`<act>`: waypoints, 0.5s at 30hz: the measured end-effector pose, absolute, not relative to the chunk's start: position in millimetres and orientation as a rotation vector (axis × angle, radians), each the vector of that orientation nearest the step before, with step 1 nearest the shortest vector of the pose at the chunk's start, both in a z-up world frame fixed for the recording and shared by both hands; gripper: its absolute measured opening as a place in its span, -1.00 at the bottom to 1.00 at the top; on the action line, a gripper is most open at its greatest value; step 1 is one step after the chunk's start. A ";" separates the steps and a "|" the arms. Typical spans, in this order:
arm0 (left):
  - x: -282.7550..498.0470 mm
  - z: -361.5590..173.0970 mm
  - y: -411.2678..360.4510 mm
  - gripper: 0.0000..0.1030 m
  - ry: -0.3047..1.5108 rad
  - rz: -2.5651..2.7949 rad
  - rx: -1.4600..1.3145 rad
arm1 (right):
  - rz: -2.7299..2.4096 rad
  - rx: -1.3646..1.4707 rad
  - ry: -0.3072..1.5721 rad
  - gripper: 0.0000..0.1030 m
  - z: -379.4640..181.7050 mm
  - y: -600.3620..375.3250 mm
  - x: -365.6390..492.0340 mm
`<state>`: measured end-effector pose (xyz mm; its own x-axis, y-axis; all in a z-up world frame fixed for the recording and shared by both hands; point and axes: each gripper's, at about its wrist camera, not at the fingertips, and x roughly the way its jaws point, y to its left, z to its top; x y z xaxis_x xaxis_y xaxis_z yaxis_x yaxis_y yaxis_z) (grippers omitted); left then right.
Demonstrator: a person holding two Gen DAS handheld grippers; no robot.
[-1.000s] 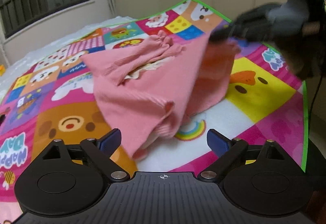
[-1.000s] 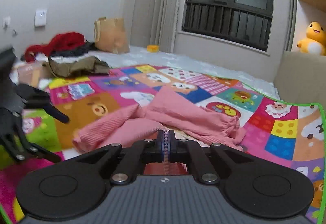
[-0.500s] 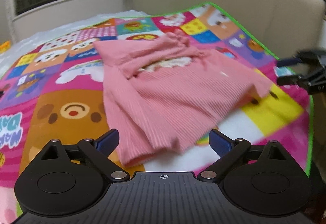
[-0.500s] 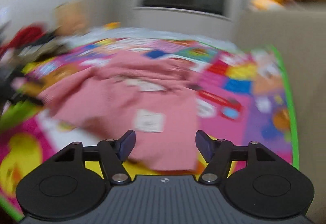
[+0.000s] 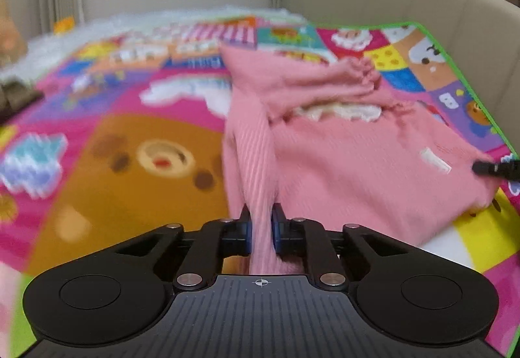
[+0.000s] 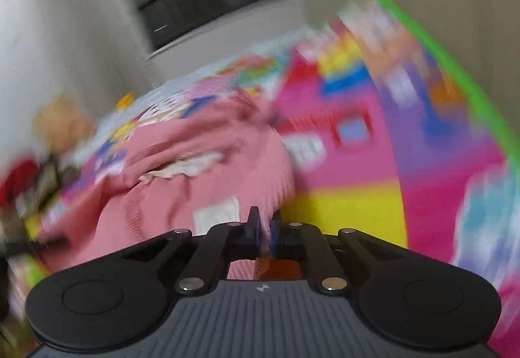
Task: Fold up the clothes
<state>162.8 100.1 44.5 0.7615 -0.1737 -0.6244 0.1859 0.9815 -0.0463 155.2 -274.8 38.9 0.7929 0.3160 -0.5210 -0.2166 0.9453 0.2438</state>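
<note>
L gripper (image 5: 261,228): jaws just closed, now pinching ribbed hem of pink sweater (image 5: 341,156). R gripper (image 6: 265,232): reopened, then clamped again on opposite hem corner. Sweater lies spread on play mat (image 5: 113,163). You now hold both corners, so fold can prob. start.

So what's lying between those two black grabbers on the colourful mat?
In the left wrist view, only the pink ribbed top spans from the left gripper to the right gripper; each pinches an edge.
</note>
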 end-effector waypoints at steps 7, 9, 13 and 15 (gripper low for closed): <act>149.0 49.0 47.8 -0.68 0.735 -0.483 0.250 | 0.630 -0.695 0.624 -0.89 28.8 -161.2 120.7; 147.9 36.8 34.4 -0.50 0.777 -0.536 0.308 | 0.679 -0.867 0.619 -0.82 13.8 -145.2 108.3; 151.5 27.2 36.0 0.02 0.827 -0.596 0.253 | 0.704 -0.821 0.658 -0.74 24.5 -149.2 113.3; 152.0 36.1 43.3 0.10 0.825 -0.625 0.183 | 0.755 -0.692 0.711 -0.39 39.0 -160.5 116.1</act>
<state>152.0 43.3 36.1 0.5122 -0.4475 -0.7331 0.5849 0.8067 -0.0838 116.1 -160.5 39.0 0.5285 0.3581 -0.7697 -0.7898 0.5398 -0.2911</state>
